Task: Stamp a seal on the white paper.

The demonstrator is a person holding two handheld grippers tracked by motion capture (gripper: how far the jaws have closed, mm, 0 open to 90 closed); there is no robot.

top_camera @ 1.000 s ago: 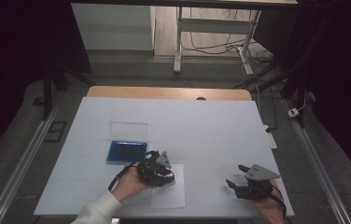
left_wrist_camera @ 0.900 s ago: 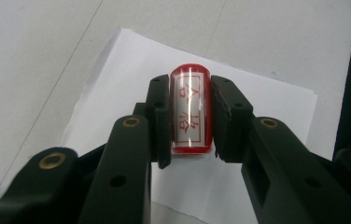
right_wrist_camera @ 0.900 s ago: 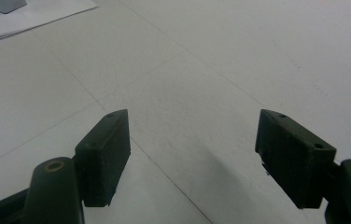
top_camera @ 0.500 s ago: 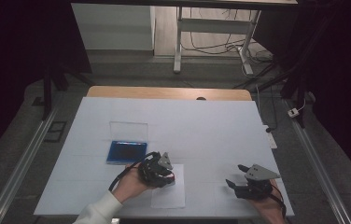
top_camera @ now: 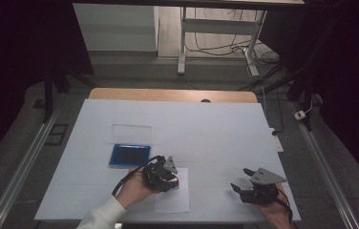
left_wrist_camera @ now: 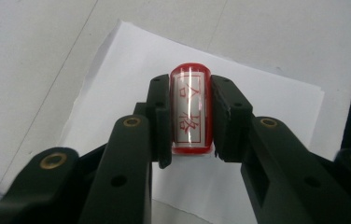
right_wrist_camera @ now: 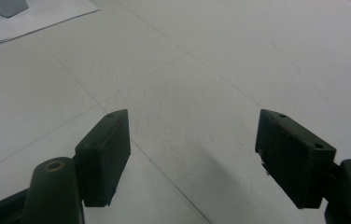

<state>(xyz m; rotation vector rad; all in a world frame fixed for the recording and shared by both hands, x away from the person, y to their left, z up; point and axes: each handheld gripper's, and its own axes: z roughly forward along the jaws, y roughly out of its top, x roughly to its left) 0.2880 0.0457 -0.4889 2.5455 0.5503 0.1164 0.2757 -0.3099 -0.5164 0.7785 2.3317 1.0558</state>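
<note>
High view: we see a white surface [top_camera: 206,129] in a dim room, a blue tray [top_camera: 129,155] beside its clear lid [top_camera: 131,131], a paper sheet [top_camera: 173,198] at the near edge, and desk legs [top_camera: 182,45] beyond.
Left tool view: our left tool [left_wrist_camera: 191,116] is clenched on a red seal stamp [left_wrist_camera: 191,111] (characters facing us) over the paper.
Right tool view: our right tool [right_wrist_camera: 192,154] is released, jaws wide over bare surface.
</note>
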